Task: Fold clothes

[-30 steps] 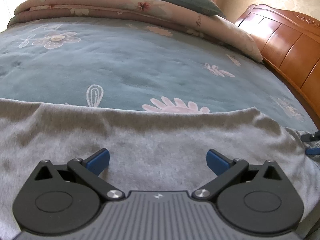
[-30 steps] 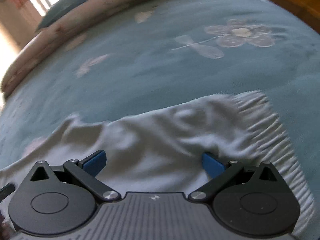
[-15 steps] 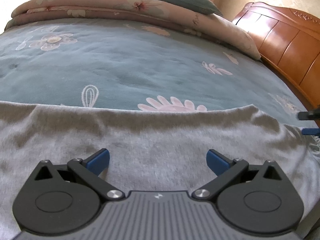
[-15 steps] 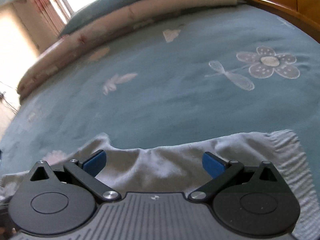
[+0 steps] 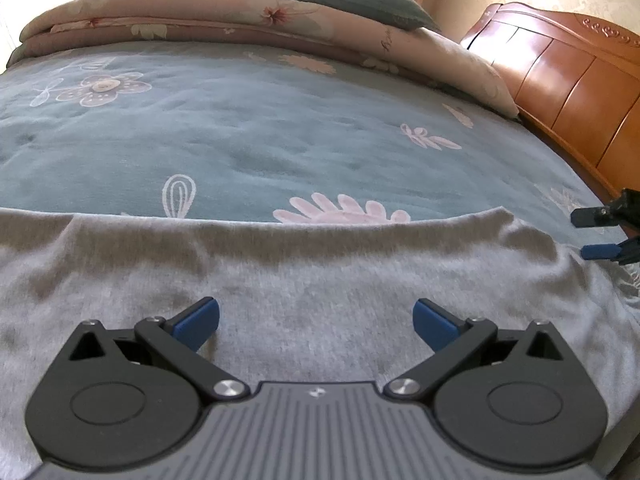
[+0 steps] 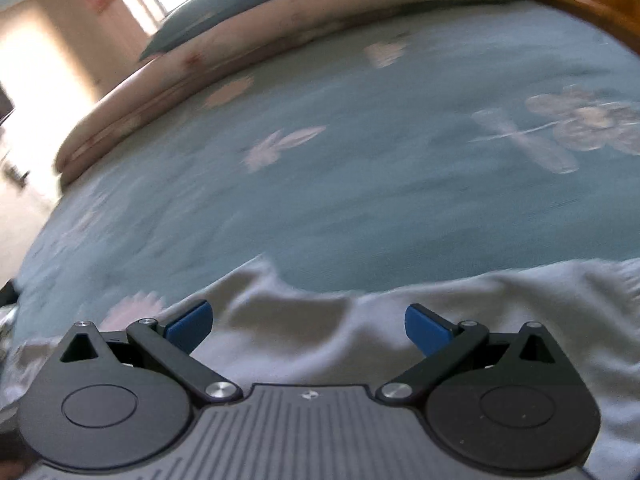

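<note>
my left gripper (image 5: 316, 320) sits low and level, its two blue-tipped fingers (image 5: 198, 320) spread wide apart, nothing between them. my right gripper (image 6: 308, 322) is just as wide, blue pads (image 6: 426, 326) well apart and gripping nothing; its view is smeared with blur. in the left wrist view the right gripper's (image 5: 600, 234) fingertips poke in at the far right edge, one above the other with a gap between, so it is rolled on its side relative to the left.
</note>
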Action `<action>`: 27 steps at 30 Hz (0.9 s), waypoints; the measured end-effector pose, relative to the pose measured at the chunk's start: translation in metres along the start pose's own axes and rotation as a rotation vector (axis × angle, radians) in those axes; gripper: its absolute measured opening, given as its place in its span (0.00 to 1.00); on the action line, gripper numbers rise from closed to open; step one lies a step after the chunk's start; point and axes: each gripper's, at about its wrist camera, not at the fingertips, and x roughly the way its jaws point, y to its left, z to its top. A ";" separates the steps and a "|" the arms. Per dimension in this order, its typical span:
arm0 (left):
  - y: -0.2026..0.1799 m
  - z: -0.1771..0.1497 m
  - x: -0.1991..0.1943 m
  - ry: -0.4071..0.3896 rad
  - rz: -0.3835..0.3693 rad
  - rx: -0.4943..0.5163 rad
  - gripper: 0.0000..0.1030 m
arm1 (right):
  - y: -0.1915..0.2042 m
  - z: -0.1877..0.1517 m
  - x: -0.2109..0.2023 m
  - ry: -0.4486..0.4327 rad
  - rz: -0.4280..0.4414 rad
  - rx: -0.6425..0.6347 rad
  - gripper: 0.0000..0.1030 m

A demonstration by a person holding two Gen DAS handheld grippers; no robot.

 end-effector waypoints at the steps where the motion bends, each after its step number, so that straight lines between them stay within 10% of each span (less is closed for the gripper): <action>1: 0.000 0.000 0.000 0.002 0.001 0.004 0.99 | 0.004 -0.002 0.007 0.018 0.001 -0.013 1.00; 9: 0.001 0.000 0.000 0.003 0.003 0.001 0.99 | 0.011 0.012 0.029 -0.048 -0.145 -0.072 1.00; 17: 0.000 -0.001 0.000 0.010 0.002 0.008 0.99 | 0.044 0.018 0.036 0.049 0.131 -0.040 1.00; 27: 0.001 0.001 0.000 0.007 -0.005 0.005 0.99 | 0.057 0.022 0.028 0.008 -0.076 -0.141 1.00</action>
